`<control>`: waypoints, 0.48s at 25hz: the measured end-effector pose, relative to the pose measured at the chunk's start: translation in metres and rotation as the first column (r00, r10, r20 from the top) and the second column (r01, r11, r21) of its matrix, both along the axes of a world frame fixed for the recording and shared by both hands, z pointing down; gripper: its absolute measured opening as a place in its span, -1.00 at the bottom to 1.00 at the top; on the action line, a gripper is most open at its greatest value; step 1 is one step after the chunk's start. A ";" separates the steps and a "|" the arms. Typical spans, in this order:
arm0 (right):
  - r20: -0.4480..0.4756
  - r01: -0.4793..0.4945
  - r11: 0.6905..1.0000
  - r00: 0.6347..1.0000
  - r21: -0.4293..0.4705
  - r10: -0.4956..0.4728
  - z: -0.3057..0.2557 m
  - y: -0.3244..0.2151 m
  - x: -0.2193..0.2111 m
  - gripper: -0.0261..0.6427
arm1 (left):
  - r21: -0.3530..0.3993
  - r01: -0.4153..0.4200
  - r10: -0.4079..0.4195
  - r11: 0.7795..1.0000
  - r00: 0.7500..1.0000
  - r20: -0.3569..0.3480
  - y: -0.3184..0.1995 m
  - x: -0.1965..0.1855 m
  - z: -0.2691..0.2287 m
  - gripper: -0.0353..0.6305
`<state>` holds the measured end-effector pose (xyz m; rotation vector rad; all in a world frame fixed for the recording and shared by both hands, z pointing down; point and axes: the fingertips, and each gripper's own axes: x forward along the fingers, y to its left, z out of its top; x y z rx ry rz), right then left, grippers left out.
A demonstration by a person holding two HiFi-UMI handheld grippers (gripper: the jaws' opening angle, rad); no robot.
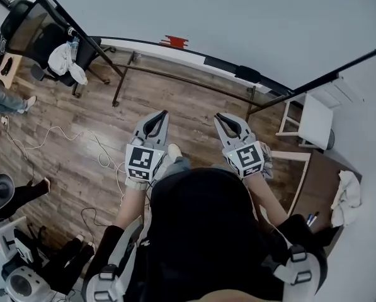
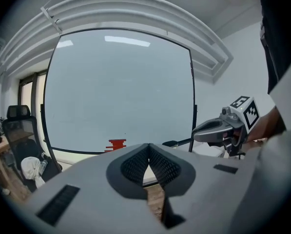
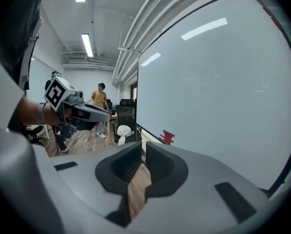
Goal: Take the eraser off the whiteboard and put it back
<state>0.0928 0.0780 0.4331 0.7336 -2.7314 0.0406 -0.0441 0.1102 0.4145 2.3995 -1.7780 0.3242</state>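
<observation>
The whiteboard [image 1: 238, 11] fills the top of the head view, with a red patch [image 1: 174, 41] low on its face. A small black block [image 1: 247, 74], seemingly the eraser, rests on the board's ledge; it also shows as the black block [image 2: 170, 143] in the left gripper view. My left gripper [image 1: 161, 116] and right gripper [image 1: 218, 117] are side by side over the wooden floor, well short of the board and pointing at it. Both are shut with nothing between the jaws. The red patch [image 2: 117, 144] lies just above my left gripper [image 2: 148, 151], and the red patch [image 3: 167, 137] right of my right gripper [image 3: 143, 152].
The board's metal stand legs [image 1: 118, 87] reach onto the floor ahead. An office chair with a white cloth [image 1: 65, 58] stands at the left and cables [image 1: 55, 137] trail across the floor. A white stool [image 1: 317, 121] is at the right. A person [image 3: 100, 101] stands far back.
</observation>
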 end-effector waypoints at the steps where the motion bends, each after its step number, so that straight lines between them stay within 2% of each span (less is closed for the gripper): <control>1: -0.009 -0.009 1.000 1.000 0.005 0.009 -0.001 -0.006 -0.012 -0.82 | 0.001 -0.008 0.008 1.000 1.000 -0.006 -0.005 -0.012 0.000 -0.87; 7: -0.069 -0.091 0.995 0.993 0.039 0.094 0.003 -0.043 -0.052 -0.82 | -0.020 -0.042 0.041 0.999 0.998 -0.045 -0.035 -0.064 0.009 -0.87; 12: -0.133 -0.159 0.986 0.978 0.047 0.164 0.019 -0.067 -0.054 -0.82 | -0.046 -0.088 0.086 0.995 0.995 -0.053 -0.053 -0.077 0.017 -0.87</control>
